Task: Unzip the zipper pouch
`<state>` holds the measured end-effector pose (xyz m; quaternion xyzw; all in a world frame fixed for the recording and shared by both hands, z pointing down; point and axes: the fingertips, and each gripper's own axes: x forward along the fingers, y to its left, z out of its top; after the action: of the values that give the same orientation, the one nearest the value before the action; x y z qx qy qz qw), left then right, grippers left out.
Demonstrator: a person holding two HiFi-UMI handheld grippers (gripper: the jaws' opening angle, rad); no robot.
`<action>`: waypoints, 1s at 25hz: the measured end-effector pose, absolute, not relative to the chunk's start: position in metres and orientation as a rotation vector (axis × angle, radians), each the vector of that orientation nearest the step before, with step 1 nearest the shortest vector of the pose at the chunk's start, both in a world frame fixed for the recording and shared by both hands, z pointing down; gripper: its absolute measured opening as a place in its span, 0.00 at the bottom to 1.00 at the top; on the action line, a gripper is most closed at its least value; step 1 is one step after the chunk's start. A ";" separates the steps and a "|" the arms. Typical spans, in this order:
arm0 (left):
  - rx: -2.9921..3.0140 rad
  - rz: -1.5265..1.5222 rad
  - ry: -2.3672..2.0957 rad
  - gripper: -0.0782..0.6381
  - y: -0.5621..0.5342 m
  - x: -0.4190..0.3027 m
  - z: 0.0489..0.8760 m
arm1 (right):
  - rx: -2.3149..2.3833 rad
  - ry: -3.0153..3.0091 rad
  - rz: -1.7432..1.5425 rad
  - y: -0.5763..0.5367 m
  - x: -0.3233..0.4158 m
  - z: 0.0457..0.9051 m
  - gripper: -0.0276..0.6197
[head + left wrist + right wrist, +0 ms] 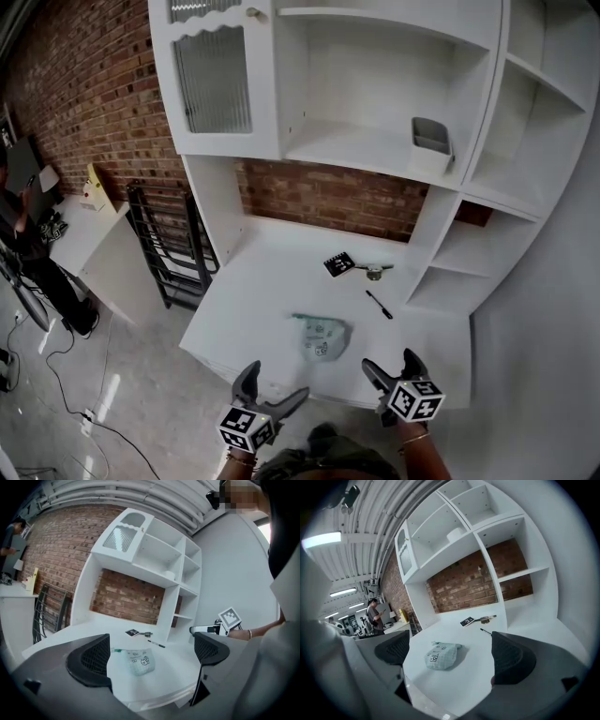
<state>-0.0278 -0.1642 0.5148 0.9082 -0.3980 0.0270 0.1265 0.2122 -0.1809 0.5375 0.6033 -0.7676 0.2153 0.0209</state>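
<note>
A small pale green zipper pouch (322, 337) with a printed pattern lies flat on the white desk (272, 281), near its front edge. It also shows in the left gripper view as the pouch (139, 658) and in the right gripper view as the pouch (440, 655). My left gripper (273, 392) hovers open in front of the desk edge, left of the pouch. My right gripper (392, 367) is open too, over the front right of the desk. Neither touches the pouch. In their own views the left gripper (150, 656) and right gripper (450, 651) hold nothing.
A black marker card (338, 263), a small metal object (377, 272) and a black pen (379, 304) lie further back on the desk. White shelves (469, 248) rise at the right, a cabinet (216, 75) above. A black rack (173, 248) stands left. A person (375, 616) is far left.
</note>
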 end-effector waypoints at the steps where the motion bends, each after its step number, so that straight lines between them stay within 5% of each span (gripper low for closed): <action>1: 2.640 0.067 -1.148 0.90 -0.166 -0.024 0.518 | 1.838 -2.374 0.677 -0.186 0.210 0.546 0.89; 25: 2.562 0.213 -1.036 0.90 -0.240 -0.005 0.588 | 1.510 -2.355 1.029 -0.281 0.178 0.627 0.86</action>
<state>-0.0050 -0.2396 0.5881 0.9086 -0.3675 0.0757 0.1836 0.1780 -0.2807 0.6272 0.5051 -0.7874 0.3443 0.0803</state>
